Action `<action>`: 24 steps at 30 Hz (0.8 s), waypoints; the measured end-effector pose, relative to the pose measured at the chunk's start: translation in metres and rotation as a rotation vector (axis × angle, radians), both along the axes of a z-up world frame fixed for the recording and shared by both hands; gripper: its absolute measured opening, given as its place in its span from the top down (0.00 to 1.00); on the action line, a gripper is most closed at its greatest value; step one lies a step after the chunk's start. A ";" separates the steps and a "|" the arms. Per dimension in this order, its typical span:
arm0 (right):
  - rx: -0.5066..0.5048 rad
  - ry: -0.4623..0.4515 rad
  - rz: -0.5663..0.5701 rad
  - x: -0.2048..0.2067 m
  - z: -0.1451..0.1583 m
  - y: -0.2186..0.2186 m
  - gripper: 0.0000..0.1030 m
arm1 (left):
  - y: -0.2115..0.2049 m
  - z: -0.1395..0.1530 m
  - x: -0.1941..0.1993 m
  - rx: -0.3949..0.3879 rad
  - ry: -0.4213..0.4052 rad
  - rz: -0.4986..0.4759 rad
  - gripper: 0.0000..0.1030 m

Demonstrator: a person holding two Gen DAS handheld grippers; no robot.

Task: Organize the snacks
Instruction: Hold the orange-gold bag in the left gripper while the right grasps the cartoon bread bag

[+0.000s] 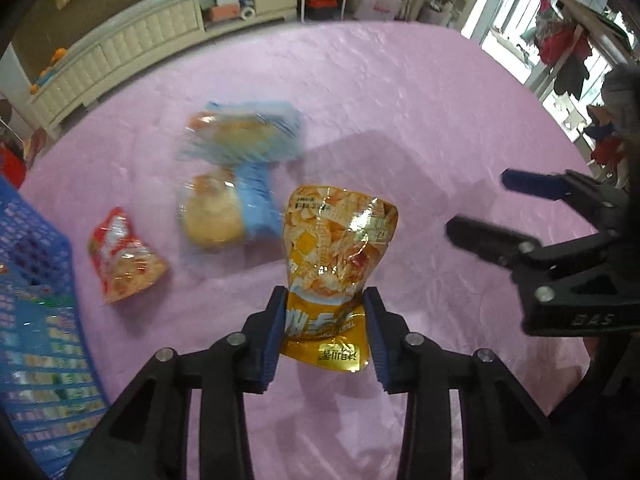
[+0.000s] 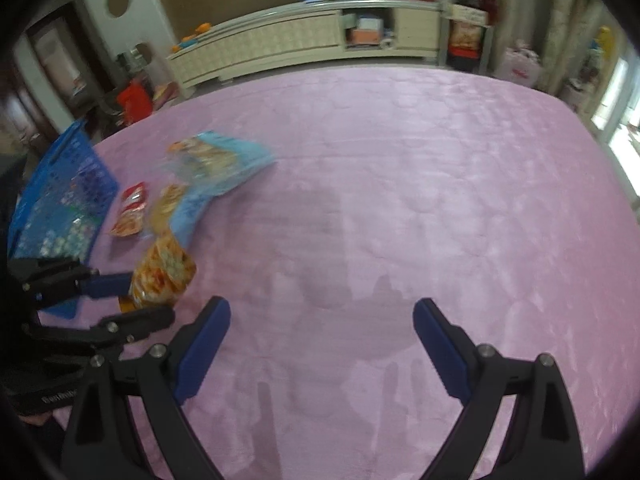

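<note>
One glossy orange foil snack pouch [image 1: 340, 264] sits pinched near its lower end in the left tongs [image 1: 326, 334], above the pink cloth-covered counter [image 1: 400, 120]. It looks light, crinkly and slippery, so gripping the flat sealed end seems safest. Beyond the pouch lie two blurred blue-and-clear bread packets [image 1: 240, 168] and a small red snack pouch [image 1: 124, 256]; farther left, a blue mesh basket [image 1: 36, 280], partly cropped. The right tongs [image 2: 322, 320] gape empty.

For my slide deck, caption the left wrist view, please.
Left gripper clamps an orange snack bag above the pink tablecloth, blue basket alongside.
</note>
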State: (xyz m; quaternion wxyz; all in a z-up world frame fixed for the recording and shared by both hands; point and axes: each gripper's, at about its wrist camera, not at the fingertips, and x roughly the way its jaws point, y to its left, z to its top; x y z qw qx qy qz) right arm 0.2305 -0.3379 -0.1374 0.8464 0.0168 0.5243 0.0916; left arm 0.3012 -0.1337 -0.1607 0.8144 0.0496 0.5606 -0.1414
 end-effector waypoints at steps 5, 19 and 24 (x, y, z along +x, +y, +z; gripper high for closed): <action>0.020 -0.024 0.093 0.015 0.012 0.019 0.08 | 0.027 0.015 0.004 0.004 -0.049 0.079 0.65; -0.005 -0.014 0.319 0.089 0.010 0.063 0.08 | 0.076 0.024 0.031 0.001 -0.071 0.277 0.65; -0.020 -0.004 0.420 0.114 0.006 0.085 0.08 | 0.077 0.021 0.039 0.000 -0.075 0.305 0.65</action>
